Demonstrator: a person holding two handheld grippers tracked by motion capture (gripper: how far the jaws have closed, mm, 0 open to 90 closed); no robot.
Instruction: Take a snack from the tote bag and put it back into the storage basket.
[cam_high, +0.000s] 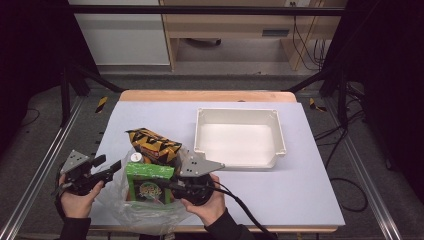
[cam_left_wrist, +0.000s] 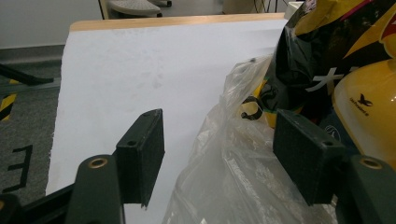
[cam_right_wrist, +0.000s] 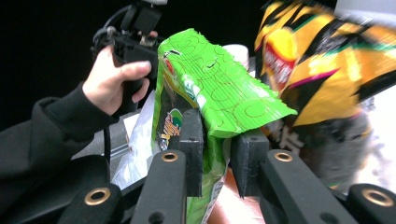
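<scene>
A clear plastic bag (cam_high: 120, 202) lies at the table's front left, holding a yellow-and-black chip bag (cam_high: 152, 144) and a green snack bag (cam_high: 148, 180). My right gripper (cam_high: 167, 185) is shut on the green snack bag (cam_right_wrist: 219, 88), pinching it just under its crimped top edge; the chip bag (cam_right_wrist: 322, 70) stands right behind it. My left gripper (cam_high: 114, 167) is at the plastic bag's left side. Its jaws stand wide open (cam_left_wrist: 222, 154), with the crumpled rim of the plastic bag (cam_left_wrist: 233, 158) between them. The chip bag (cam_left_wrist: 327, 51) fills the upper right there.
An empty white tray (cam_high: 240, 112) sits right of centre on the white mat (cam_high: 300, 185). A yellow rounded package (cam_left_wrist: 369, 112) lies inside the plastic bag beside the chip bag. The left hand (cam_right_wrist: 116, 79) shows beyond the green bag.
</scene>
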